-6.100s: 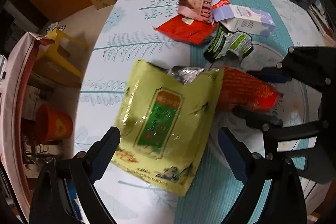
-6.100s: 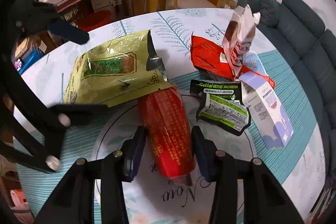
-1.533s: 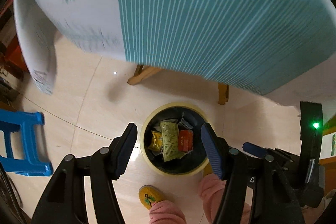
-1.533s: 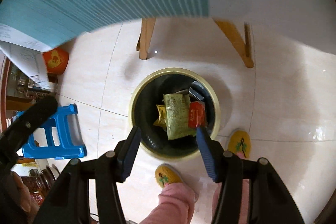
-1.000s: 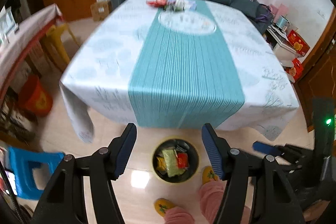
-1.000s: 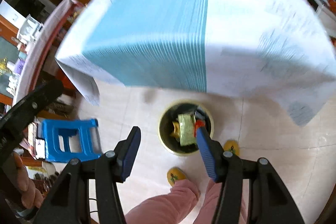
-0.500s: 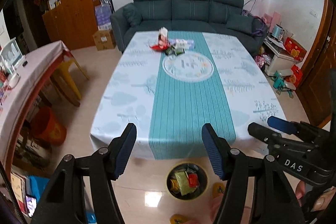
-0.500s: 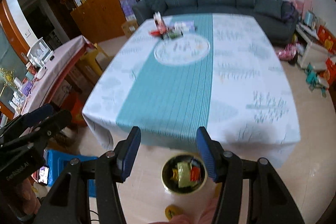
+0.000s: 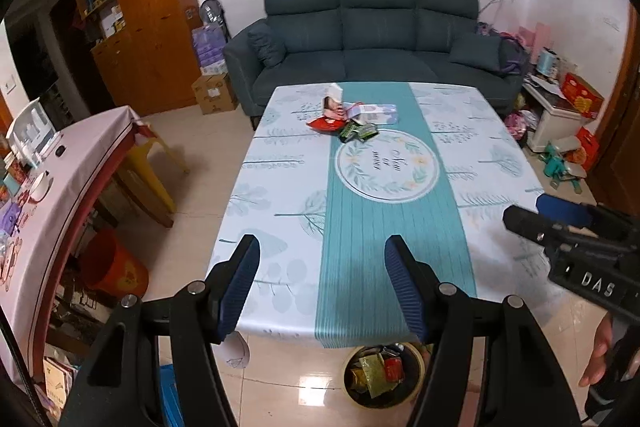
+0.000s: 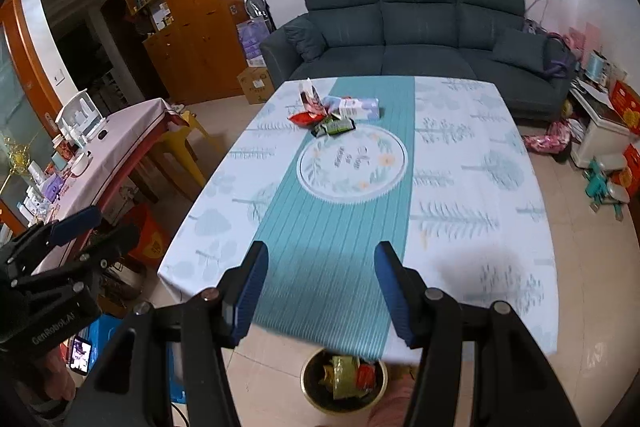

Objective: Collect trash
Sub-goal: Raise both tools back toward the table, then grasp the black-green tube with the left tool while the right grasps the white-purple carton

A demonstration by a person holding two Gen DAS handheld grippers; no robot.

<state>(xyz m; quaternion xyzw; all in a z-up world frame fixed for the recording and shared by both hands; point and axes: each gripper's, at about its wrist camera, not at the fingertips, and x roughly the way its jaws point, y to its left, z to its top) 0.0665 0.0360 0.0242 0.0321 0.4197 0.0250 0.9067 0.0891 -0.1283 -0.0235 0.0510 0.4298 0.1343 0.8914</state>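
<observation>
A small pile of trash point(image 9: 352, 117) point(image 10: 334, 111) lies at the far end of the table: an upright carton, a red wrapper, a white-purple box and a green-black pouch. On the floor by the near table edge stands a round bin point(image 9: 382, 375) point(image 10: 344, 379) holding a green bag and a red packet. My left gripper point(image 9: 320, 287) is open and empty above the near table edge. My right gripper point(image 10: 318, 289) is open and empty too, and shows in the left wrist view point(image 9: 560, 223) at the right.
The table point(image 9: 280, 187) wears a white and teal cloth. A dark sofa point(image 9: 376, 43) stands behind it, a pink-covered side table point(image 9: 60, 187) and yellow stool point(image 9: 152, 163) to the left, an orange bucket point(image 9: 112, 267) on the floor, and boxes and clutter point(image 9: 568, 131) at the right.
Both grippers rose from just above the bin to above table height, still open and empty. The view now takes in the whole table and the sofa.
</observation>
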